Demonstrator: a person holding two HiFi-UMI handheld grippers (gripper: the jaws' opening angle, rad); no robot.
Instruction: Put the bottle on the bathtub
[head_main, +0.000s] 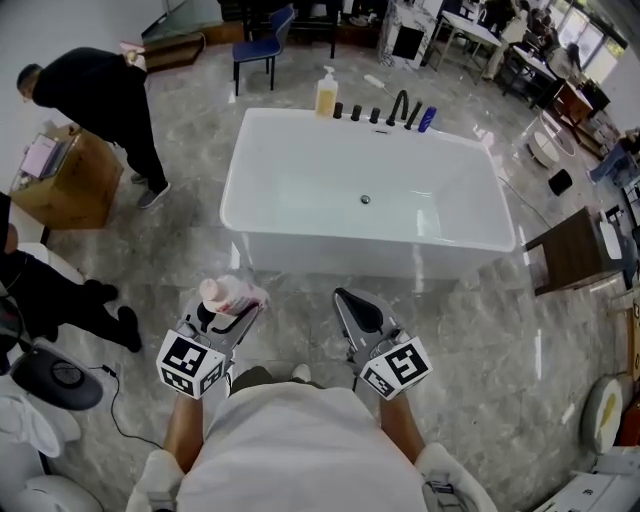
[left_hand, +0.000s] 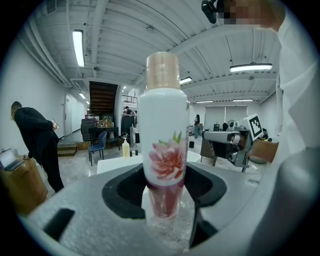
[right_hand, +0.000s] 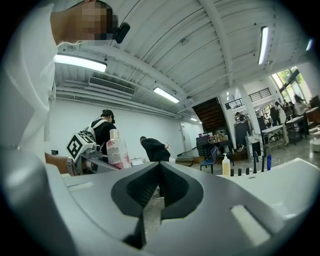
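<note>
Clamping the left hand-held gripper (head_main: 232, 306) (left_hand: 162, 202) on the tall white plastic bottle with a pink flower and a pale cap (head_main: 225, 293) (left_hand: 162, 140), down low near its bottom, bottle standing up straight. Carrying it in the air over the grey stone floor (head_main: 300, 322), on the near side of the big white bathtub (head_main: 350, 262), not yet over it. Holding the right hand-held gripper (head_main: 350, 303) (right_hand: 159, 172) pressed together, with nothing inside.

Maybe heading for trouble in a few ways:

- Gripping so low, so maybe letting the tall top wobble and lean over on the way.
- Aiming at a thin, smooth, shiny rim, so maybe putting the bottle half off the edge and sending it sliding into the tub or down to the floor.
- Letting go too early, before resting the bottom flat, and so tipping it over.
- Reaching for the far rim, squeezing in beside the yellow soap bottle (head_main: 326, 93), the black taps (head_main: 400, 108) and the small blue bottle (head_main: 427, 119), and maybe bumping one over.
</note>
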